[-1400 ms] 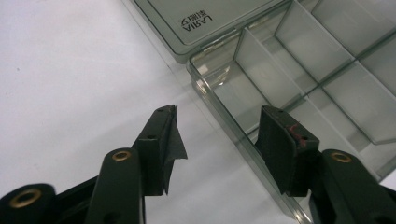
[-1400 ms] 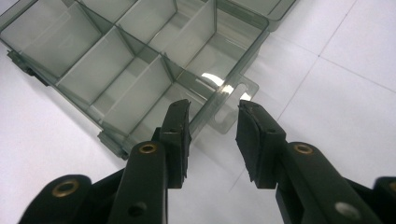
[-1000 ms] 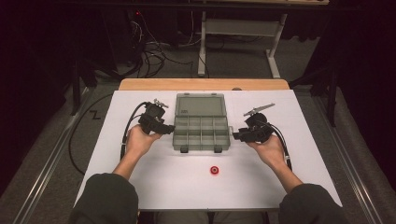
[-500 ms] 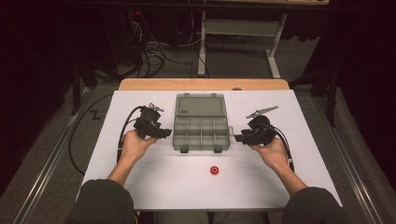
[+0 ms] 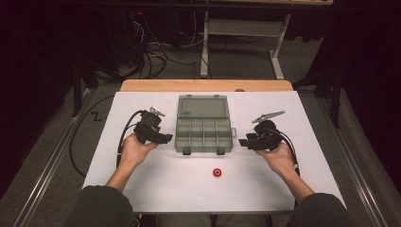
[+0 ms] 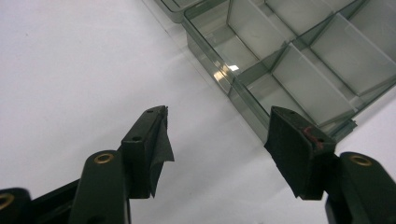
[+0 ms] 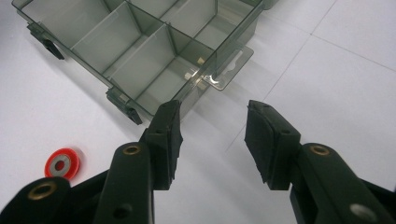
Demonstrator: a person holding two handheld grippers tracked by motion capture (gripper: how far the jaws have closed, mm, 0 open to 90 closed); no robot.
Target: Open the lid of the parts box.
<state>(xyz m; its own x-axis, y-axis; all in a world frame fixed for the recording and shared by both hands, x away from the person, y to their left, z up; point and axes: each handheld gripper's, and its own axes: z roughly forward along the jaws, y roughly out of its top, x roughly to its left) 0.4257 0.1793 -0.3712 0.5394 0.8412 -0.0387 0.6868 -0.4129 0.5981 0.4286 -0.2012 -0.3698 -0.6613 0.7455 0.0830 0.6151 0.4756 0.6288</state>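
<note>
Open compartment box (image 5: 204,125) sits at the middle of the white table (image 5: 142,189), lid laid back flat on the far side, tray with its dividers toward the person. 2 dark latches on the tray's near edge, a clear hang tab at its right end. Compartments visible in both gripper views look empty.

Left gripper (image 5: 165,138): held in the left hand (image 5: 135,150), just left of the tray's near left corner, pointing toward it. Jaws stand apart and have just been opening; nothing between them. In the left gripper view (image 6: 217,147) only bare table lies between the pads, and the box (image 6: 299,60) corner sits just beyond the right-hand jaw. No contact with the box that I can make out. A loose flap of dark pad material hangs off the left-hand jaw.

Right gripper (image 5: 242,142): held in the right hand (image 5: 279,158), just right of the tray's near right corner, pointing at it. Jaws apart, have just been opening, nothing between them. In the right gripper view (image 7: 212,140) the left-hand jaw tip lies right at the box (image 7: 140,46) corner wall; touching or just clear, cannot tell. Hang tab lies just beyond the gap.

Small red ring (image 5: 217,172) with a pale centre lies on the table in front of the box, between the 2 hands, apart from both; also seen at lower left in the right gripper view (image 7: 62,163).
</note>
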